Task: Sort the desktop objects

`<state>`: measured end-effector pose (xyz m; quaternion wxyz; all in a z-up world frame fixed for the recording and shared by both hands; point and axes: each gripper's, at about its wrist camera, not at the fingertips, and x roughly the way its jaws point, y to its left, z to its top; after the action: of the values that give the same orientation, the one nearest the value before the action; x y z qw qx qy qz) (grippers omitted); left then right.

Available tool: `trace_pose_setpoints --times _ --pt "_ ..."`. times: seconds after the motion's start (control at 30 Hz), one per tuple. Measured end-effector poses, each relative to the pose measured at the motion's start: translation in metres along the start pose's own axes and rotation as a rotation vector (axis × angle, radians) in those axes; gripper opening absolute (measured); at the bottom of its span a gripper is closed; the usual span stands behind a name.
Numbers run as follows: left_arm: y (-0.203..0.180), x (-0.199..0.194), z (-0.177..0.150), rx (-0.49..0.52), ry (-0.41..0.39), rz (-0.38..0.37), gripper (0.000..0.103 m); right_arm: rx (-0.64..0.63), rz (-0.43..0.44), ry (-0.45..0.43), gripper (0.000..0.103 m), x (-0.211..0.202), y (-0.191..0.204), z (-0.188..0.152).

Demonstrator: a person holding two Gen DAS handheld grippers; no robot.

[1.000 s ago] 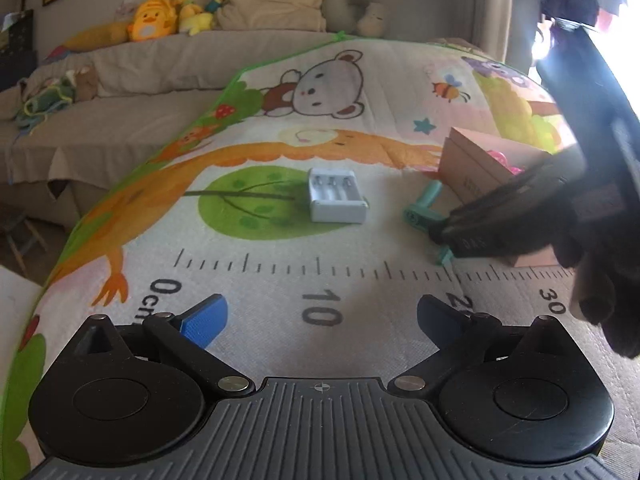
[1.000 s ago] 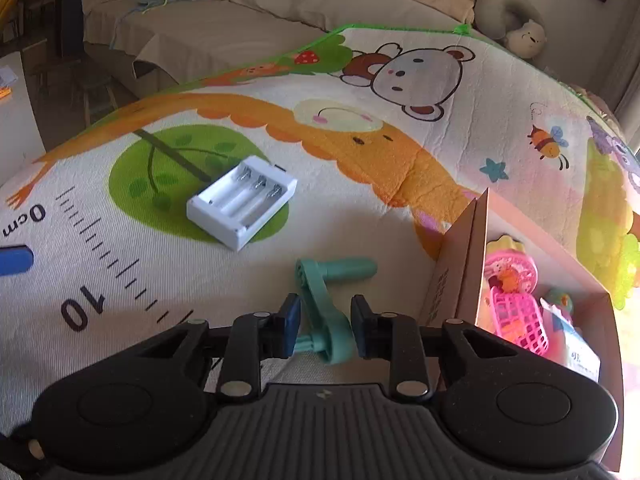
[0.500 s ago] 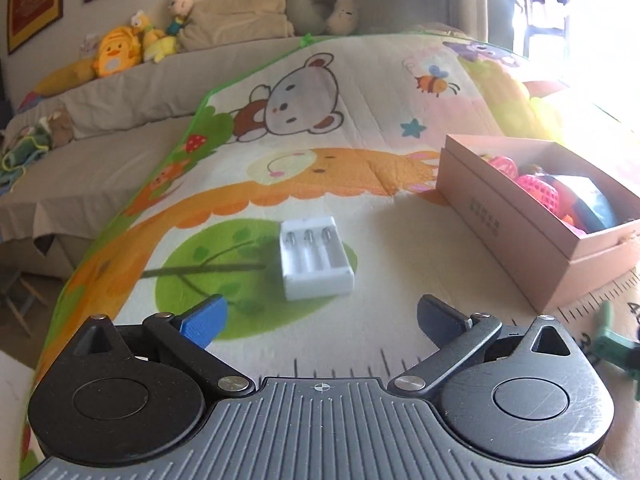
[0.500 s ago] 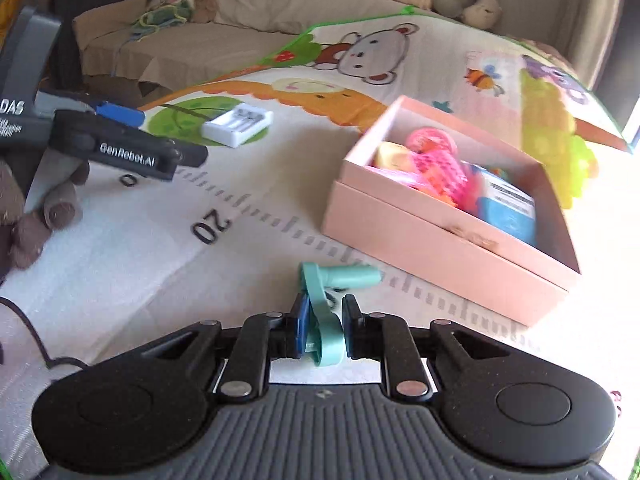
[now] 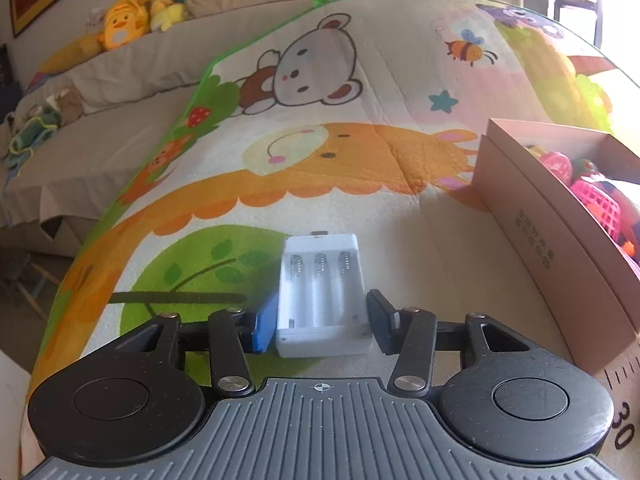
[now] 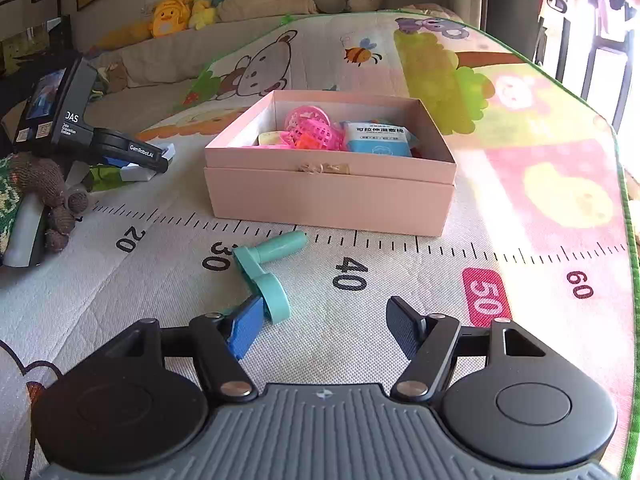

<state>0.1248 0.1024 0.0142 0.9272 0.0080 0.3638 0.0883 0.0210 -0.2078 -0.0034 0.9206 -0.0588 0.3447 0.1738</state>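
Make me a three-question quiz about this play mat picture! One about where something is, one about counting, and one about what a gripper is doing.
1. Where does the teal crank handle lie?
A. inside the pink box
B. on the mat in front of the pink box
C. on the sofa

2. How many battery slots has the white battery holder?
A. two
B. three
C. five

3. What is the left gripper doing?
A. closed on the white battery holder
B. wide open over bare mat
C. holding the teal crank handle

Answers: 1 B, the handle rests on the ruler marks, outside the box. 2 B, three springs show side by side. 3 A, both pads press the holder's sides.
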Motion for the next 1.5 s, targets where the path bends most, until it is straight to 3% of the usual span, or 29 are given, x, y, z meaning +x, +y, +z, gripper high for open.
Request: trace_pose_setpoints --times 0.13,0.3,0.37,0.43,0.53,0.63,0.7,0.73,0.83,0.9,1.03,1.23,1.33,1.5 --pt "-0.016 -0.03 -0.022 0.074 -0.002 -0.101 0.053 0.025 -0.029 -0.005 0.082 0.002 -0.001 -0.003" --pt "-0.039 -0.085 -0.069 0.185 0.001 -0.336 0.054 0.067 -0.046 0.003 0.089 0.001 -0.005 -0.009" --pt "-0.045 -0.101 -0.084 0.22 -0.003 -0.376 0.056 0.077 -0.053 0.007 0.093 0.001 -0.005 -0.012" --pt "-0.048 -0.108 -0.094 0.244 -0.01 -0.358 0.064 0.092 -0.056 0.011 0.098 0.002 -0.004 -0.013" --pt "-0.045 -0.109 -0.097 0.295 -0.055 -0.25 0.081 0.105 -0.057 0.014 0.1 0.001 -0.003 -0.014" --pt "-0.034 -0.1 -0.091 0.32 -0.084 -0.066 0.084 0.104 -0.06 0.008 0.103 -0.001 -0.001 -0.015" --pt "-0.02 -0.096 -0.083 0.281 -0.082 -0.017 0.084 0.103 -0.061 0.007 0.103 -0.001 -0.001 -0.017" --pt "-0.014 -0.096 -0.08 0.251 -0.076 -0.036 0.086 0.107 -0.06 0.011 0.103 -0.001 0.0 -0.018" --pt "-0.004 -0.103 -0.073 0.166 -0.043 -0.226 0.097 0.125 -0.058 0.031 0.103 0.003 -0.002 -0.019" --pt "-0.012 -0.104 -0.073 0.147 -0.037 -0.285 0.097 0.138 -0.055 0.031 0.103 0.004 -0.004 -0.019" --pt "-0.047 -0.1 -0.074 0.188 -0.077 -0.253 0.1 0.12 -0.066 0.034 0.103 0.005 -0.001 -0.02" --pt "-0.075 -0.076 -0.07 0.265 -0.093 -0.087 0.101 0.097 -0.057 0.038 0.103 0.006 0.002 -0.021" --pt "-0.072 -0.069 -0.066 0.23 -0.073 -0.092 0.101 0.084 -0.062 0.045 0.103 0.007 0.004 -0.02" --pt "-0.052 -0.061 -0.063 0.111 -0.014 -0.171 0.098 0.064 -0.017 0.063 0.103 0.007 0.001 -0.014"
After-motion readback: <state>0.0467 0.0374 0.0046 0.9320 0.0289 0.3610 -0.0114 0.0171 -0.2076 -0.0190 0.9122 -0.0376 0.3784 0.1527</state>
